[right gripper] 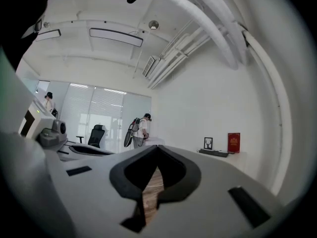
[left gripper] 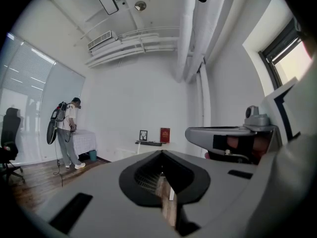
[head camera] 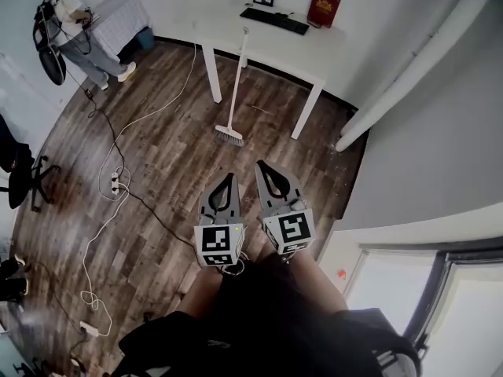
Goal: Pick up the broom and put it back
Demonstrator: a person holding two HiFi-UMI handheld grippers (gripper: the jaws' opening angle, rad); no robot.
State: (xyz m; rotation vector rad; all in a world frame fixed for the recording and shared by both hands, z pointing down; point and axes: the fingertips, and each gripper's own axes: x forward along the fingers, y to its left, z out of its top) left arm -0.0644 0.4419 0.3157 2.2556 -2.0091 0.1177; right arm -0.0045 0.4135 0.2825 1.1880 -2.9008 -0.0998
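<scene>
Broom [head camera: 235, 93] in full: head view only.

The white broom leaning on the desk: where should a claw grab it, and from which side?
Probably mid-handle on the long white broom, coming across the open wooden floor in front. The thin pole stands nearly upright, its top against the white desk, which blocks the far side.

light: we see bright, even daylight from the windows [right gripper: 94, 114] | glare: they blow out white | shadows: soft, faint under the desk [head camera: 314, 49] | distortion: we get heavy fisheye bending, black corners in both gripper views | focus: near foreground blurred, room sharp
</scene>
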